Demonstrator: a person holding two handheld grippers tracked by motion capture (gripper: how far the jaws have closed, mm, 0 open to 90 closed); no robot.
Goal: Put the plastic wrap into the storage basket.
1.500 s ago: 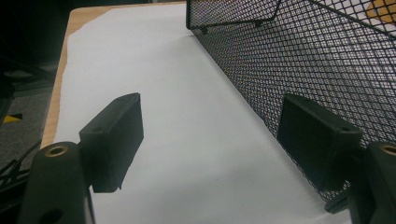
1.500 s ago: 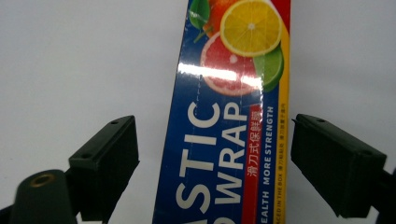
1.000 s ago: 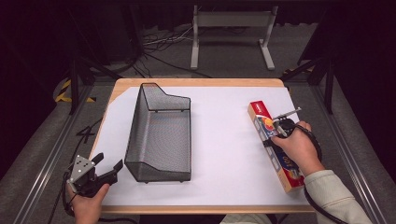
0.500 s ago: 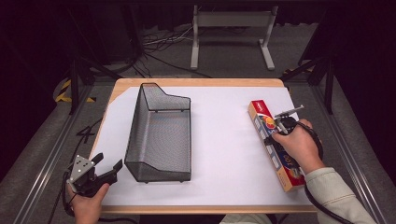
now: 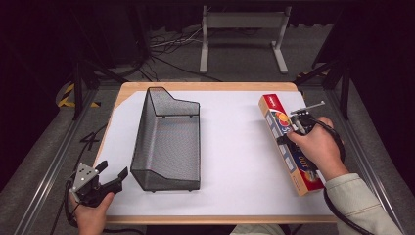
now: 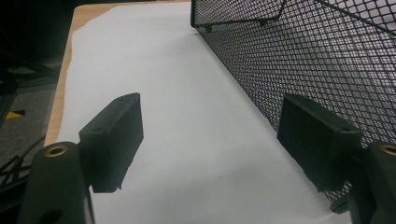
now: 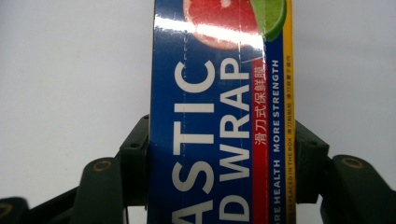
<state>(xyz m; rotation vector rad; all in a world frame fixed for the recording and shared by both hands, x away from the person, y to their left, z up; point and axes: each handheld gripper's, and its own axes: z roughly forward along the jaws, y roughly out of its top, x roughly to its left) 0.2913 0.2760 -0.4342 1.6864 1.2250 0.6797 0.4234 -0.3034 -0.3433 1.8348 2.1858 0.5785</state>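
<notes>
Two grippers at the bench (image 5: 122, 95), which is covered w/ white paper (image 5: 235, 147). Right gripper (image 5: 293, 128) is over the plastic wrap box (image 5: 288, 147), jaws closed on its long sides approx mid-length; in the right gripper view the box (image 7: 219, 140) sits between both jaws w/ each pad touching an edge. Box lies flat near the right edge of the bench, long axis running front to back, slightly angled. Left gripper (image 5: 113, 171) is at the front-left corner of the bench, jaws wide apart, holding nothing; in the left gripper view its jaws hang over bare paper just beside the wire mesh basket (image 6: 299, 60). Basket (image 5: 166, 142) stands left of centre, well apart from the box.
</notes>
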